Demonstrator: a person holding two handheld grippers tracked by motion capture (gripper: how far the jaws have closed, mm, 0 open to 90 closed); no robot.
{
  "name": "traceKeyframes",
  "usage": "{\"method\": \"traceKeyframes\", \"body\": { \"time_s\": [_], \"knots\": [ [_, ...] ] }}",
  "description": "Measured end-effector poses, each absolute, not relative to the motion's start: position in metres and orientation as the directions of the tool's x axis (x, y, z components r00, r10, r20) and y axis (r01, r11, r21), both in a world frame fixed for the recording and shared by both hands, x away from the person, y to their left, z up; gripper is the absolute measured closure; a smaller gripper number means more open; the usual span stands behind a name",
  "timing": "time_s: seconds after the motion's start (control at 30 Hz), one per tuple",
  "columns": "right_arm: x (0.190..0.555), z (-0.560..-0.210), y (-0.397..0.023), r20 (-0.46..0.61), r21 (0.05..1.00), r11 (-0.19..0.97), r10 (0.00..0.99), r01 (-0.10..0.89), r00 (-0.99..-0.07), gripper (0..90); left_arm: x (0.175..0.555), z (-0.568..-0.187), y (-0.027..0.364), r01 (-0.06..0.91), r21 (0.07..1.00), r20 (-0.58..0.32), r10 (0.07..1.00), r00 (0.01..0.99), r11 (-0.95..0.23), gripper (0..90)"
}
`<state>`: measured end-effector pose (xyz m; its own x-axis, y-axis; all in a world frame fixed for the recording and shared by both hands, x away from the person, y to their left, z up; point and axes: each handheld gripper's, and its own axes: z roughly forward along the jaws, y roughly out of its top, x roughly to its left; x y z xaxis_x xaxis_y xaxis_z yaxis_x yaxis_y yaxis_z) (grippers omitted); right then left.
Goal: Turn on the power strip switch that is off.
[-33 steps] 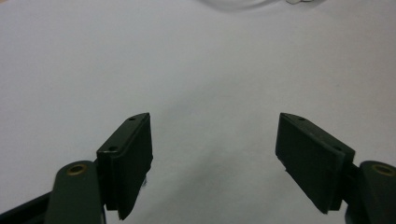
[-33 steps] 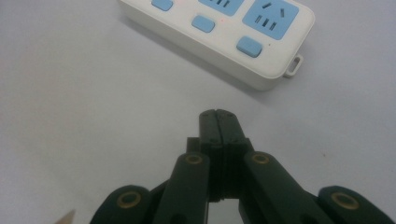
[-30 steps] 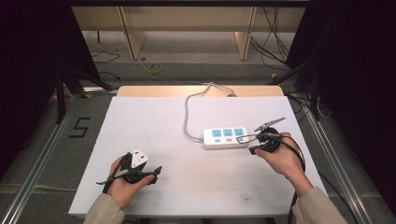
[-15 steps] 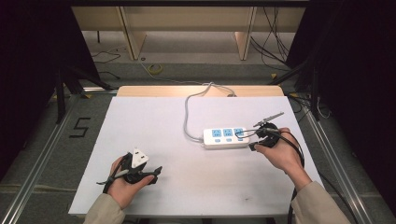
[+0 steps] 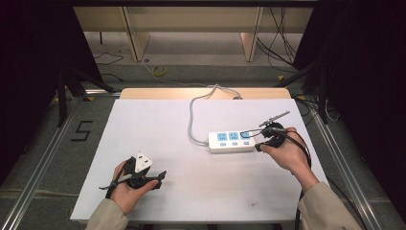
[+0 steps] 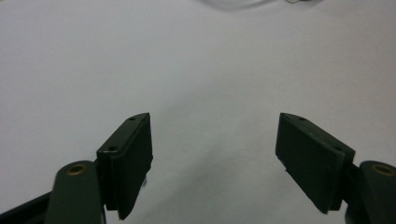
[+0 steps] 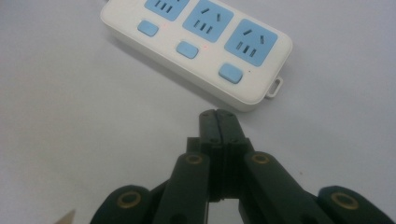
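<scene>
Power strip point(image 5: 231, 142), white with three blue sockets and three blue switches, is seen lying flat on the white bench point(image 5: 143, 124), right of its middle, with its grey cable point(image 5: 194, 112) looping away toward the far edge. In the right gripper view the strip point(image 7: 196, 44) is set diagonally just beyond the fingertips, its near long edge close to them but apart; a small loop tab is carried at its end.

The right gripper point(image 5: 261, 141) is held by the right hand point(image 5: 286, 153) at the strip's right end, and in its own view the gripper point(image 7: 219, 122) is shown with both fingers pressed flat together, nothing between them.

The left gripper point(image 5: 160, 176) is held by the left hand point(image 5: 125, 188) near the bench's front-left area, well apart from the strip. In its own view the gripper point(image 6: 215, 158) is shown with its fingers point(image 6: 128, 158) spread wide over bare bench, empty.
</scene>
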<state>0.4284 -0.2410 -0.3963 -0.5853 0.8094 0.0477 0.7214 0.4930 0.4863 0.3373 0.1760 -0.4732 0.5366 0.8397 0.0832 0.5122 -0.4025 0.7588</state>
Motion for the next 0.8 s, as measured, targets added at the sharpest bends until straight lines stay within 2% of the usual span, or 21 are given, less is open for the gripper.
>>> {"method": "traceKeyframes", "body": {
  "time_s": [0.8],
  "knots": [
    [0.442,-0.393,-0.237,0.046,0.456,0.498,0.814,0.737,-0.579,90.0,0.338,-0.474,0.176,0.509,0.758,0.088,0.837,0.540,-0.408,27.2]
  ]
}}
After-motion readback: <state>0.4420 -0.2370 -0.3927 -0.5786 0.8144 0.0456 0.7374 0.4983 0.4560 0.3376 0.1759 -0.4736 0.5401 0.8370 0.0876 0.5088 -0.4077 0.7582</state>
